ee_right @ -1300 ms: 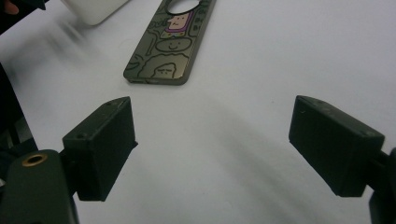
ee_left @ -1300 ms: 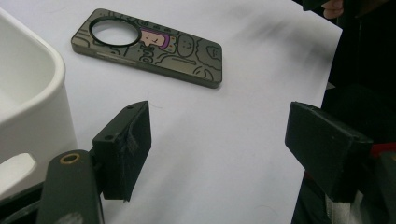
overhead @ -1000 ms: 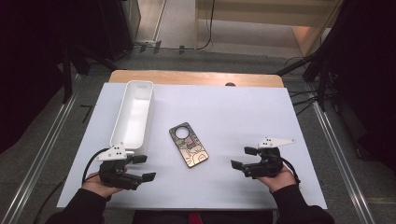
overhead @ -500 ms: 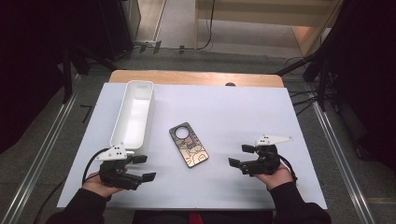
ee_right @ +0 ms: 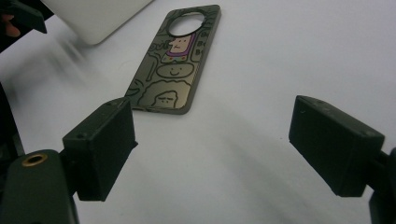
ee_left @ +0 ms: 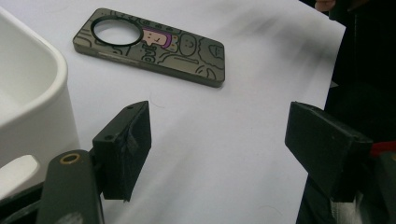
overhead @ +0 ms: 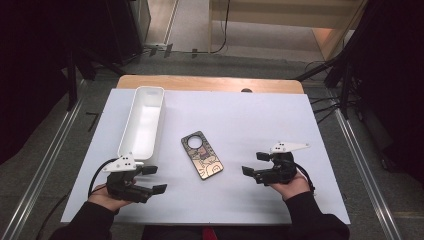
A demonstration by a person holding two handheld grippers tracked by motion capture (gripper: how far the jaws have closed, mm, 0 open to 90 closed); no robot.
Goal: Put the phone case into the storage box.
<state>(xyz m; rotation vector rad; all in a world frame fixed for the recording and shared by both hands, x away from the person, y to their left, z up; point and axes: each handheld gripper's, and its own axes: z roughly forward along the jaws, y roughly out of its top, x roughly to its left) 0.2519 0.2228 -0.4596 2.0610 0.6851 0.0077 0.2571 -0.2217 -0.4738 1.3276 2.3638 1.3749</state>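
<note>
The left gripper point(overhead: 151, 179) has its jaws spread wide and grips nothing (it rests near the end of the white tray point(overhead: 142, 122)). The right gripper point(overhead: 254, 164) is also wide and empty. Between them, untouched, the phone case point(overhead: 202, 155) lies flat on the white table point(overhead: 260, 120).

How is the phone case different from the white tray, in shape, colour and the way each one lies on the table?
The phone case is dark, flat and thin, with cartoon drawings and a round hole near its far end; the white tray is plain, long, with raised walls and an empty inside. The phone case lies at a slant in the middle of the table; the white tray lies to its left and reaches the far edge. Both rest on the table, untouched.
</note>
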